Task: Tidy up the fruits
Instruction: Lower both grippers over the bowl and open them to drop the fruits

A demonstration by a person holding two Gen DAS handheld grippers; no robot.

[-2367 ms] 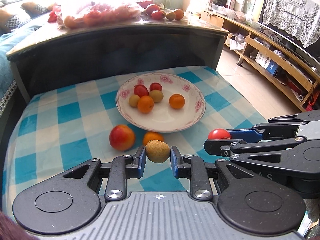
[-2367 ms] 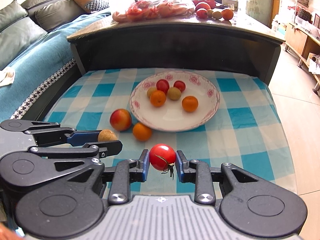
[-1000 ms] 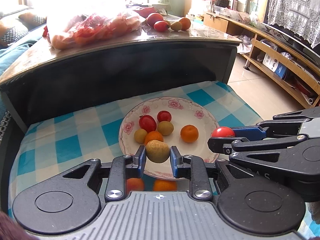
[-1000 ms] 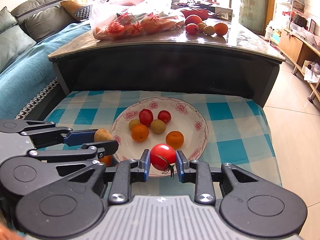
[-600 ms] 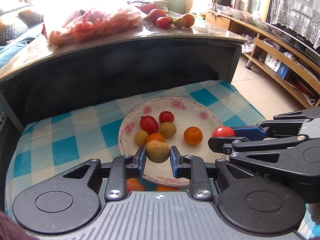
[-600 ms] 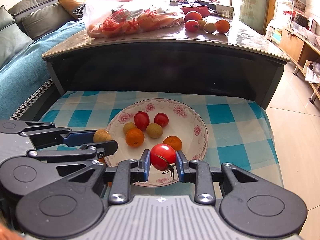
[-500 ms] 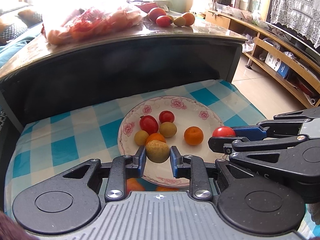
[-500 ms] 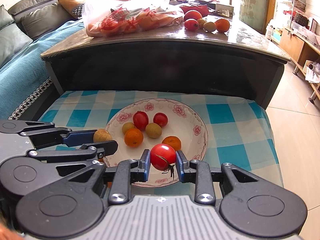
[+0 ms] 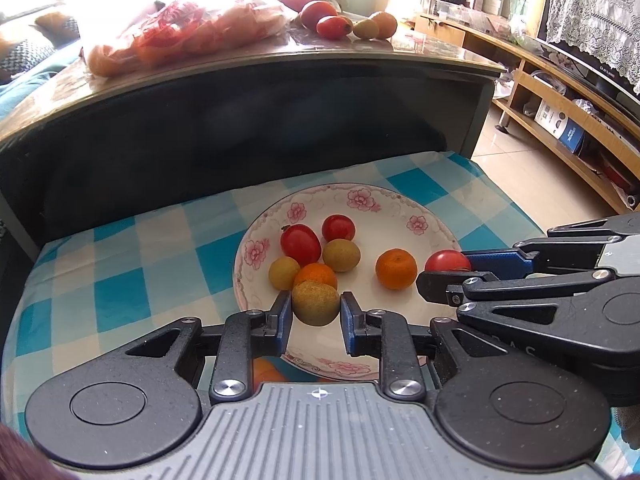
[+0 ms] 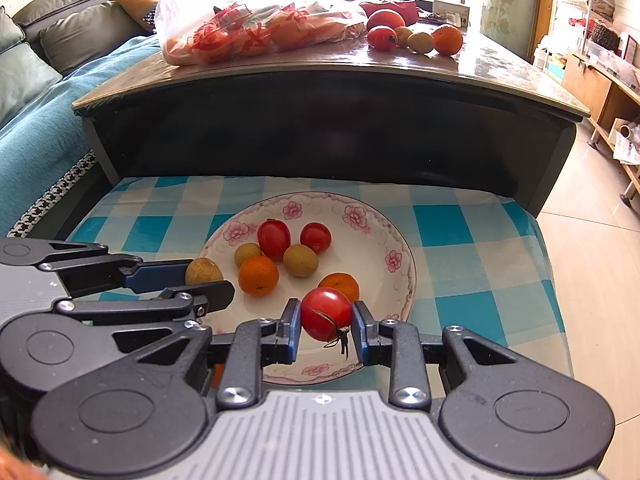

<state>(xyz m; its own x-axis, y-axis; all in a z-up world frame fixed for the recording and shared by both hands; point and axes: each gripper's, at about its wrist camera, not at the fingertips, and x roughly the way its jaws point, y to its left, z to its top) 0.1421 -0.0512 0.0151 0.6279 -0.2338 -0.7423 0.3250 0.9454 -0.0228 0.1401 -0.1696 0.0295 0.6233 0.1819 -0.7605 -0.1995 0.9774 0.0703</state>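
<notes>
A white plate (image 9: 400, 208) (image 10: 384, 220) with pink flowers lies on the blue-checked cloth and carries two red tomatoes, two brown-green fruits and two oranges. My left gripper (image 9: 315, 309) is shut on a brown-green round fruit (image 9: 315, 302), held over the plate's near left part. In the right wrist view that fruit (image 10: 203, 271) shows at the left. My right gripper (image 10: 326, 322) is shut on a red tomato (image 10: 326, 312) with its dry stem hanging down, over the plate's near right part. The left wrist view has this tomato (image 9: 446, 261) at its right.
An orange (image 9: 266, 370) lies on the cloth below my left gripper, mostly hidden. Behind the plate rises a dark table (image 10: 328, 120) whose top carries a plastic bag of fruit (image 10: 248, 28) and several loose fruits (image 10: 416, 38). A sofa (image 10: 36, 60) stands left, wooden shelving (image 9: 560, 100) right.
Both grippers have carried their fruits from the cloth forward over the plate. In the last second the plate has drawn slightly nearer; the grips are unchanged.
</notes>
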